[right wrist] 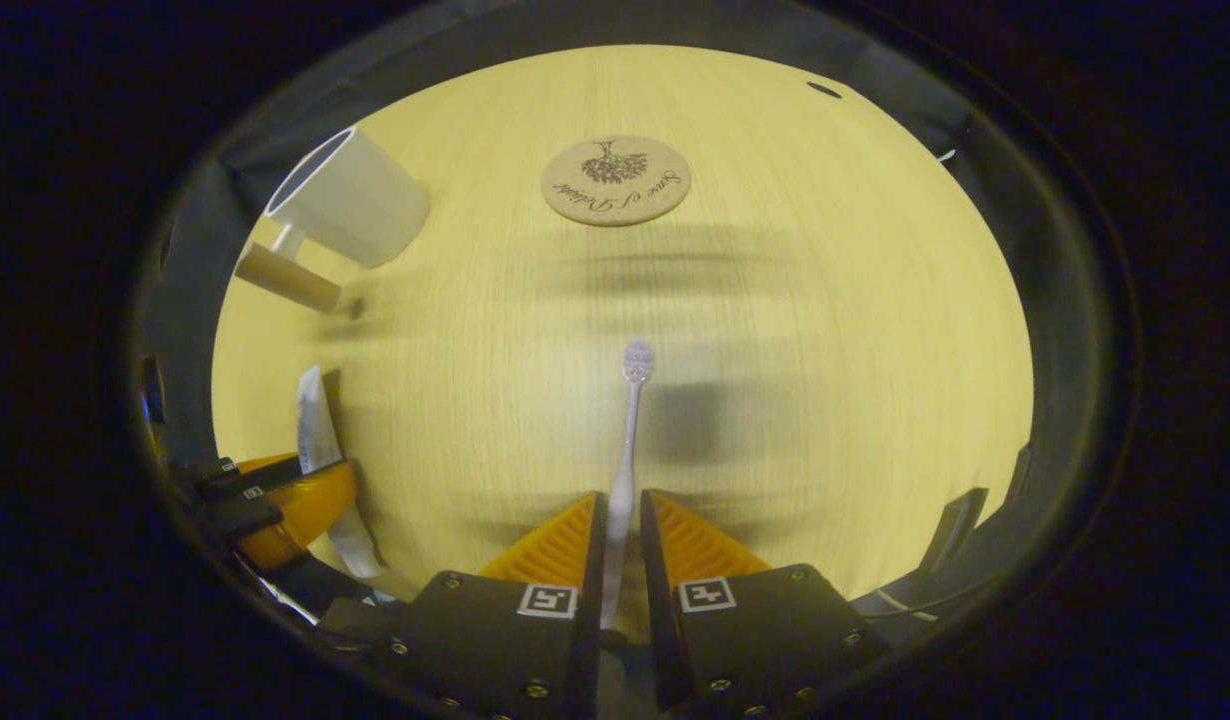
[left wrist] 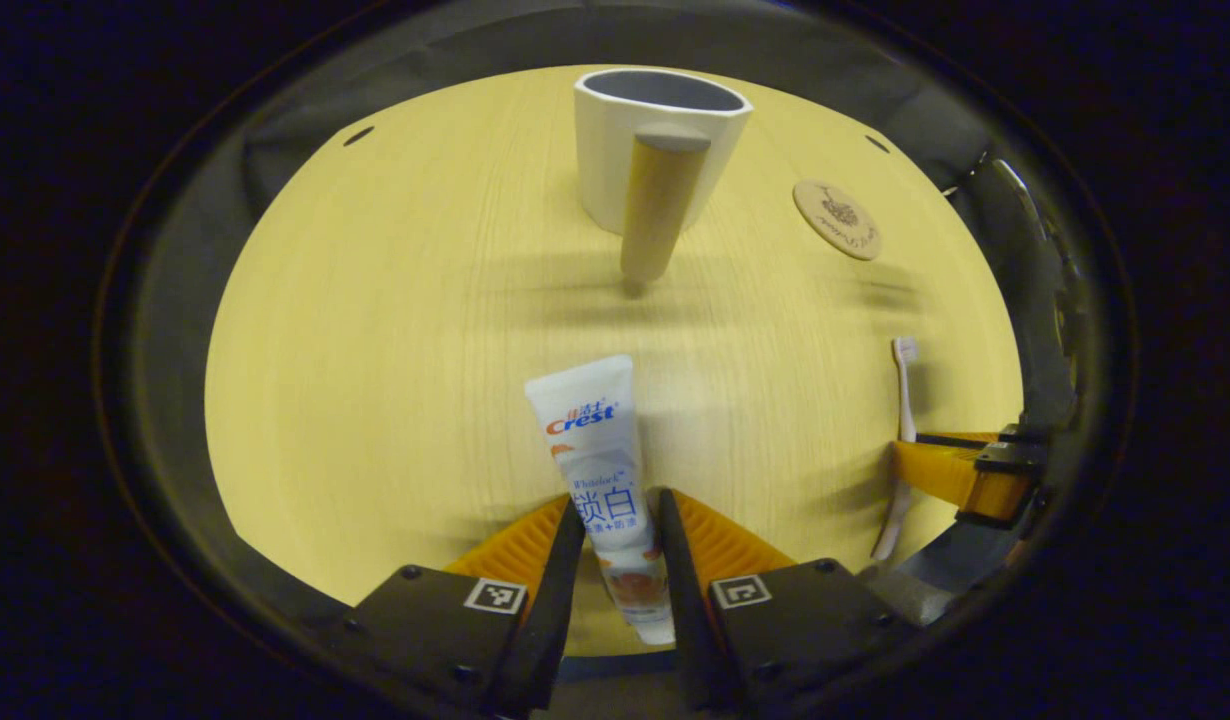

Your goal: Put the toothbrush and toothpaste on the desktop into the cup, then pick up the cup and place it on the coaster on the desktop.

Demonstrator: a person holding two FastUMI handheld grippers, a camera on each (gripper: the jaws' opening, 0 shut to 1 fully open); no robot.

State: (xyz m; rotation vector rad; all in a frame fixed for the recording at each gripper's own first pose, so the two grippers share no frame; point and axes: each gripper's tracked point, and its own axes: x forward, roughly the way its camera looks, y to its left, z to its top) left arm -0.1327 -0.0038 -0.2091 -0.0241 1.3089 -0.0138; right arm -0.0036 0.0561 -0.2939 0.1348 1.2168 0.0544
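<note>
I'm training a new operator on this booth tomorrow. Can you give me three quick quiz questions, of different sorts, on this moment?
1. True or false: the cup already stands on the coaster.
2. What does the left gripper hold? A) toothbrush B) toothpaste tube C) cup
3. Fill in: the right gripper is shut on the ____.

Key
1. False: the cup stands on the table beside the coaster, apart from it.
2. B: both fingers press on the toothpaste tube.
3. Toothbrush; its head points toward the coaster.
</note>
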